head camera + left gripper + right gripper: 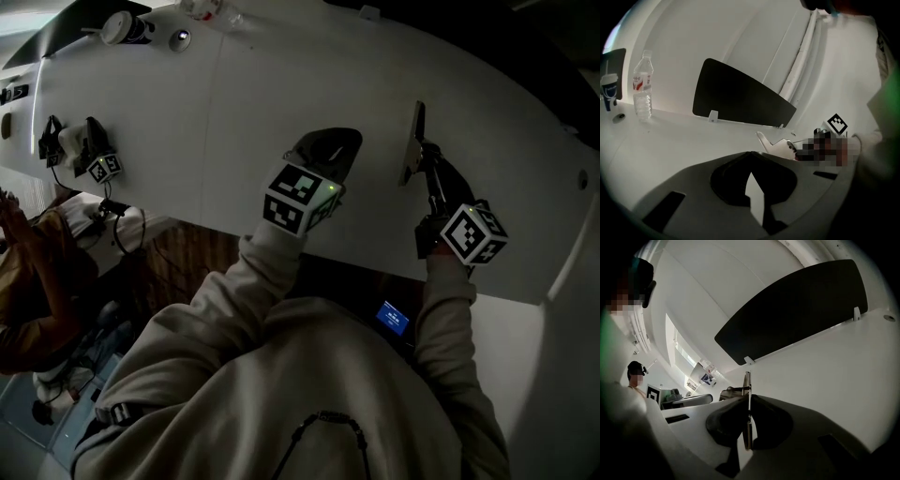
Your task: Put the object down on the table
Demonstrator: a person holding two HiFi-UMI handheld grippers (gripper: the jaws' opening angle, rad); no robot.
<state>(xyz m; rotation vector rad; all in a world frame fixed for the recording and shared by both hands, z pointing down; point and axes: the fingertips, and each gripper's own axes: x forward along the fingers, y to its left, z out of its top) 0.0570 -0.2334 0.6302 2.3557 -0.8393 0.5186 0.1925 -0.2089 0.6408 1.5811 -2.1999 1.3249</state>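
Observation:
My right gripper [425,157] is shut on a thin flat pale plate [413,141], held on edge over the white table [281,75]. In the right gripper view the plate [747,380] runs edge-on between the closed jaws of the right gripper [747,404]. The left gripper view shows the plate's [777,144] broad side, notched and with small holes, low over the table; whether it touches I cannot tell. My left gripper [330,142] lies to its left on the table, shut and holding nothing; its tips [750,153] meet.
A black divider panel [740,96] stands along the table's far side. A water bottle [642,84] and a cup [609,89] are at the far left. Spare grippers [89,155] rest at the table's left end, next to a person [28,272].

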